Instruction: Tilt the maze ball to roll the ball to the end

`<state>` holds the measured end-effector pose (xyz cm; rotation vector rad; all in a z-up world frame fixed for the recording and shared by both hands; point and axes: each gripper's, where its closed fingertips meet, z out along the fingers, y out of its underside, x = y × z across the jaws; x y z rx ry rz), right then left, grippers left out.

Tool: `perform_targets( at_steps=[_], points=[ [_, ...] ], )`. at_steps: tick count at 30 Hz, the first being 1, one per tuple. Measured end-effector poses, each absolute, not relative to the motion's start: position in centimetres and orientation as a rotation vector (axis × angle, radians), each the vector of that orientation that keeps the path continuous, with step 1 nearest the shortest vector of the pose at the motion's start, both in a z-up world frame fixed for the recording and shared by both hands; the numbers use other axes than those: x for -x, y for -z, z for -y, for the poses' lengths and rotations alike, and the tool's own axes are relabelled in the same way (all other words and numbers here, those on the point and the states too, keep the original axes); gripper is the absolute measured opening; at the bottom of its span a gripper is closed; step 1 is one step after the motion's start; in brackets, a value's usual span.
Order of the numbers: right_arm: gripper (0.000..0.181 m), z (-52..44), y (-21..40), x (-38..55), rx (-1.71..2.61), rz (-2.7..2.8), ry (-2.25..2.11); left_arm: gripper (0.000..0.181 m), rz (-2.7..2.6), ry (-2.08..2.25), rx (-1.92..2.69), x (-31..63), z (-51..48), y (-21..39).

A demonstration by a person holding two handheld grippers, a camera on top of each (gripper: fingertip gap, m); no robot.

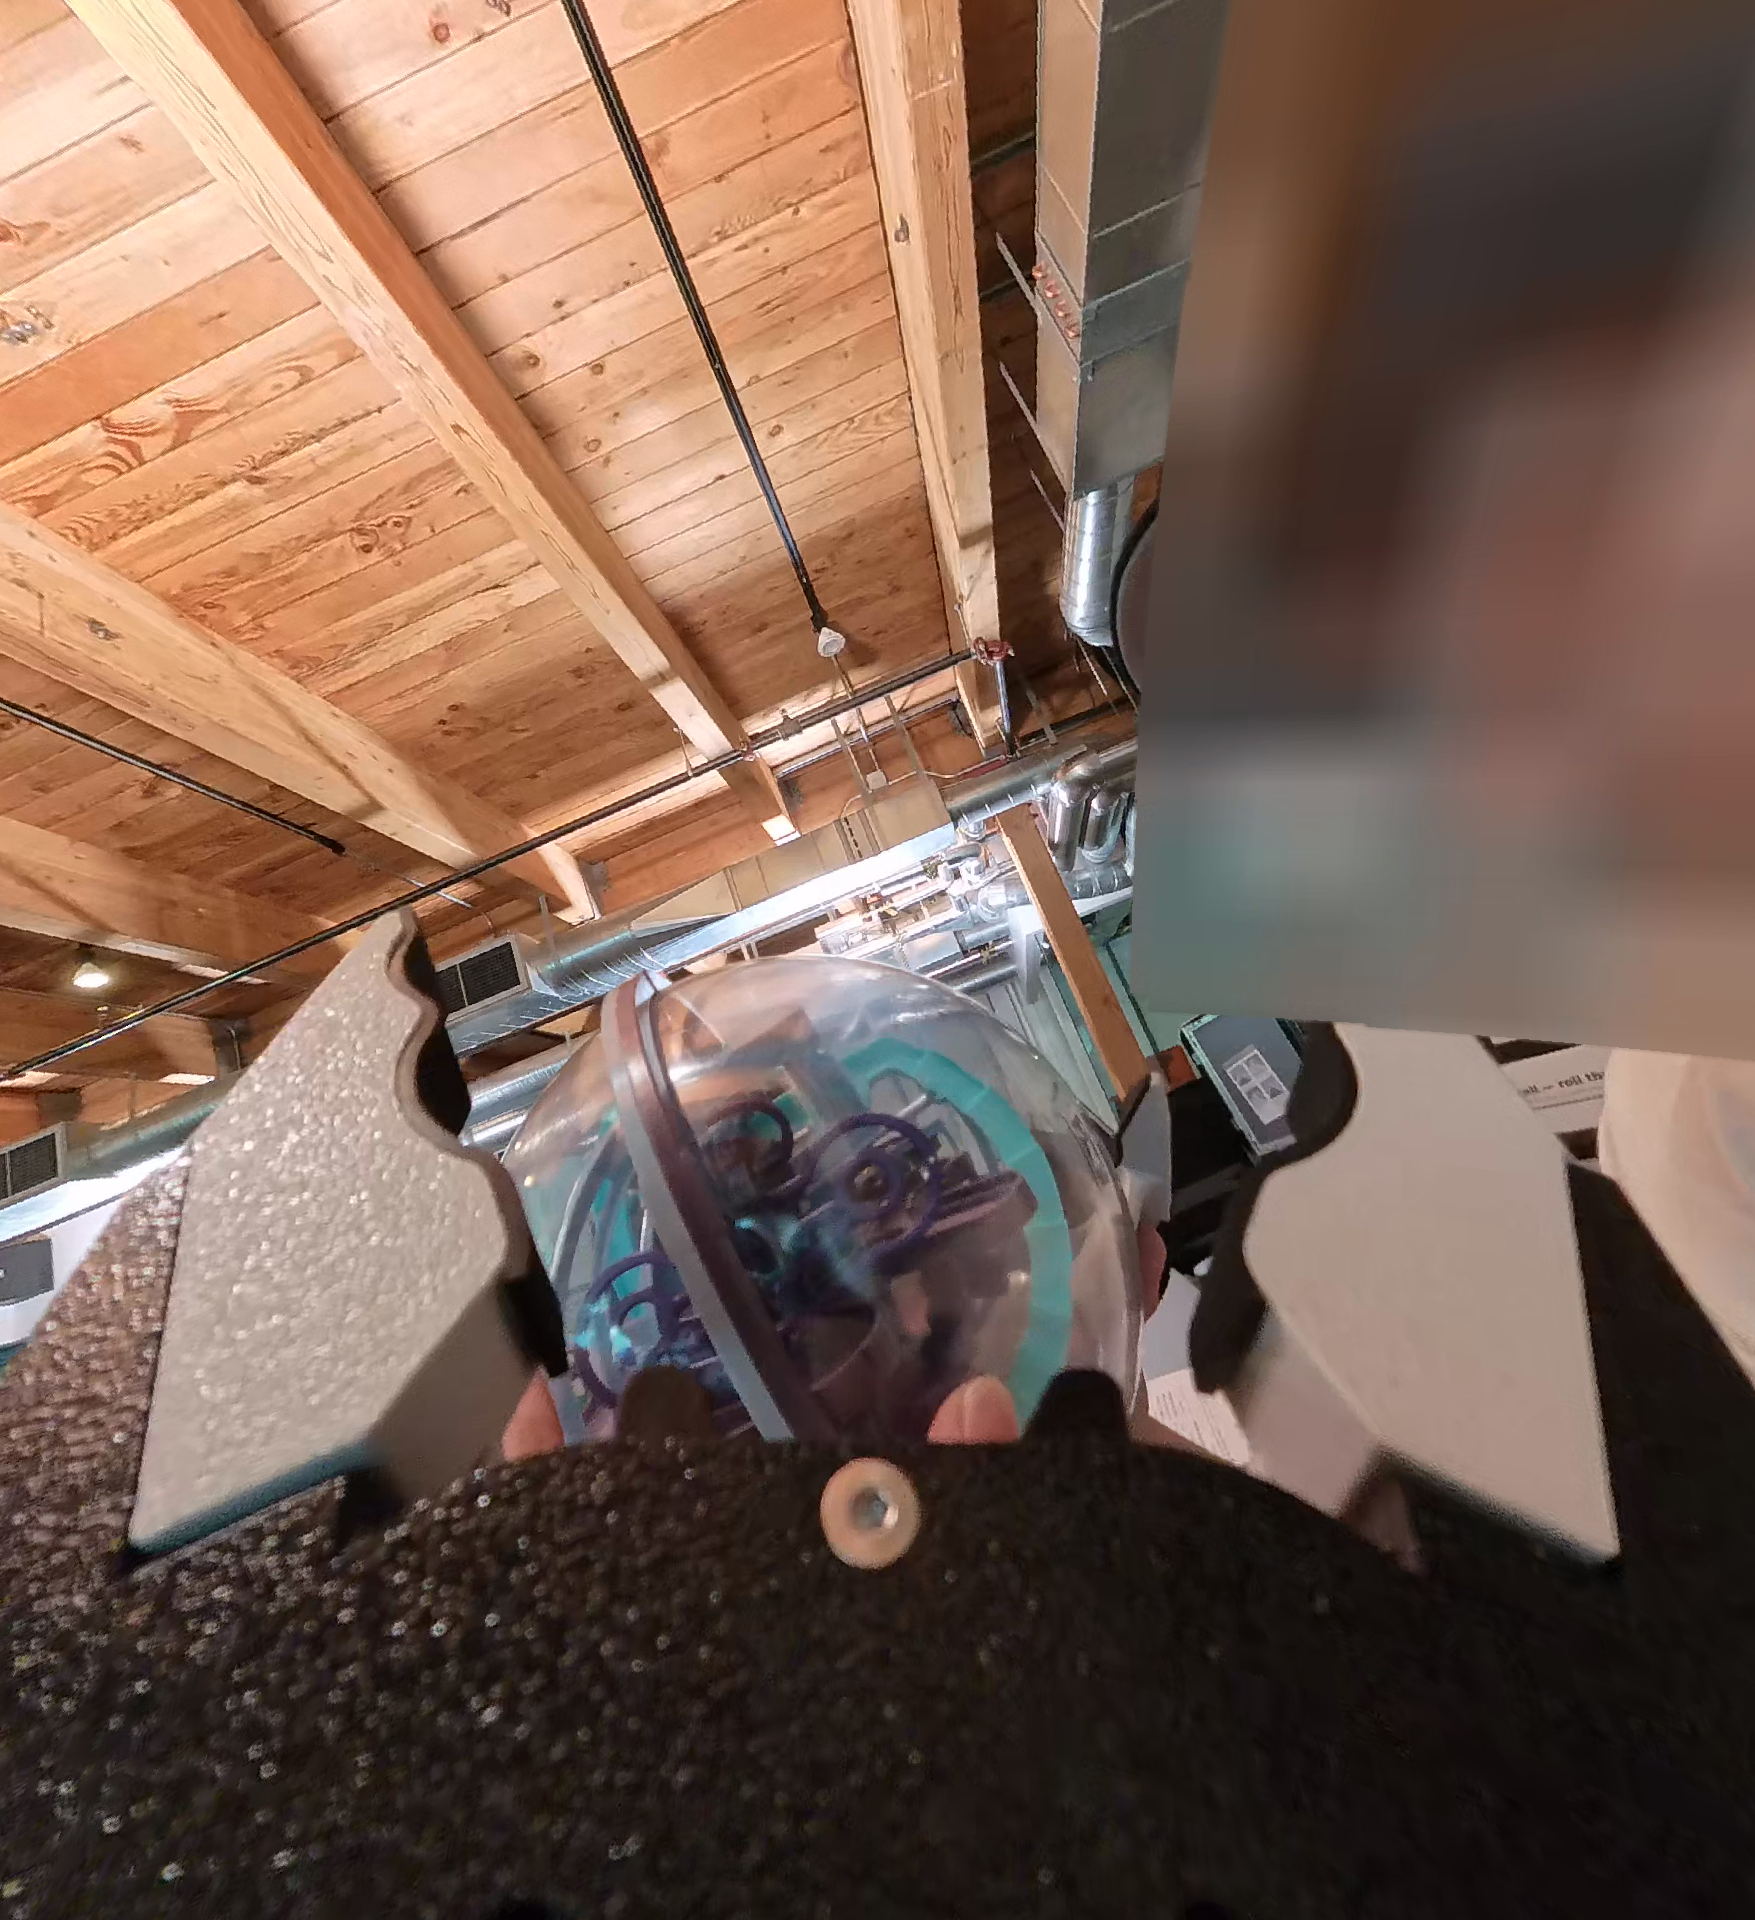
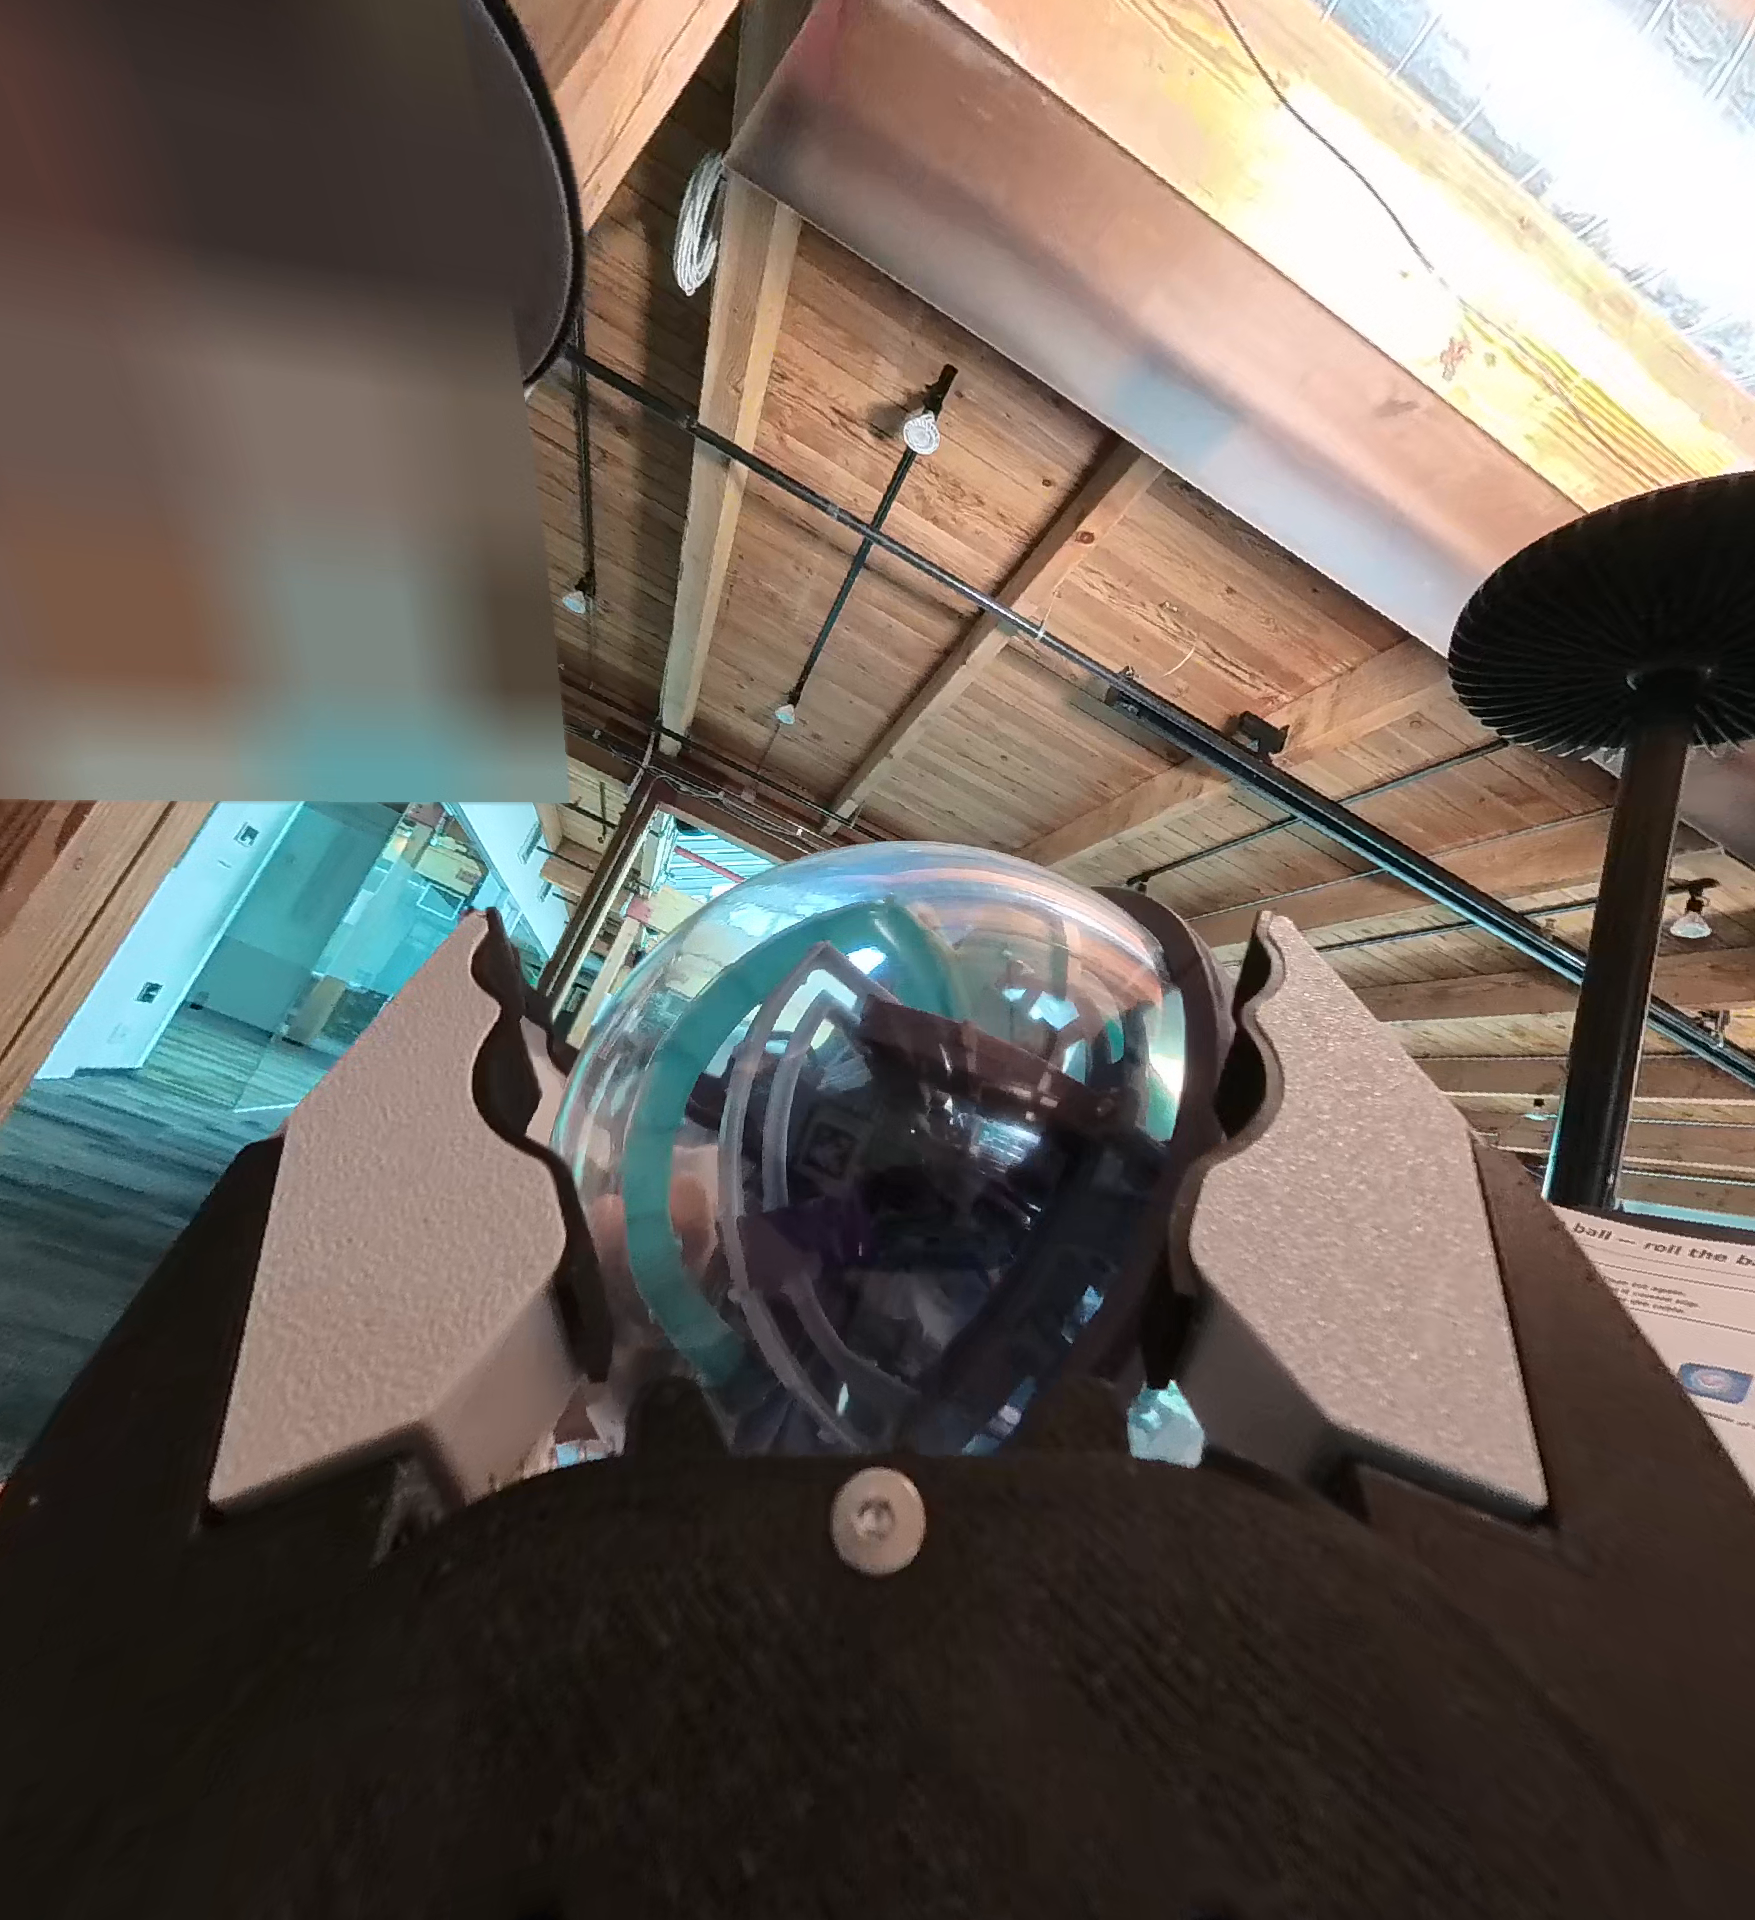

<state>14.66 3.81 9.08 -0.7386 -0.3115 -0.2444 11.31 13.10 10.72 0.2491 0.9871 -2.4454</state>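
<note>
My right gripper (image 2: 878,1049) points up at wooden ceiling (image 2: 1112,582), both fingers (image 2: 405,1226) pressed on clear maze ball (image 2: 873,1153). Teal and grey tracks inside. Black lamp post (image 2: 1621,987) at right, printed sheet (image 2: 1725,1340) beside it.

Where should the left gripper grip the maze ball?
Across the maze ball's widest part, one pad on each clear half either side of the seam band, coming from underneath. The shell is smooth and round, so an off-centre pinch would probably squeeze it out.
</note>
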Motion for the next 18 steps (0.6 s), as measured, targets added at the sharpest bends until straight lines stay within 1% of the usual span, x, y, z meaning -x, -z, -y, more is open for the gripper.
perform_targets(
  at_steps=[9,18],
  points=[
    [0.133,-3.3,-9.0,-13.1,0.705,0.408,0.313,0.154,-1.000,2.333,-0.403,-9.7,-11.7,-10.0],
    [0.134,-3.9,-8.6,-11.7,0.720,0.487,0.415,0.155,-1.026,2.341,-0.430,-9.2,-11.8,-9.9]
  ],
)
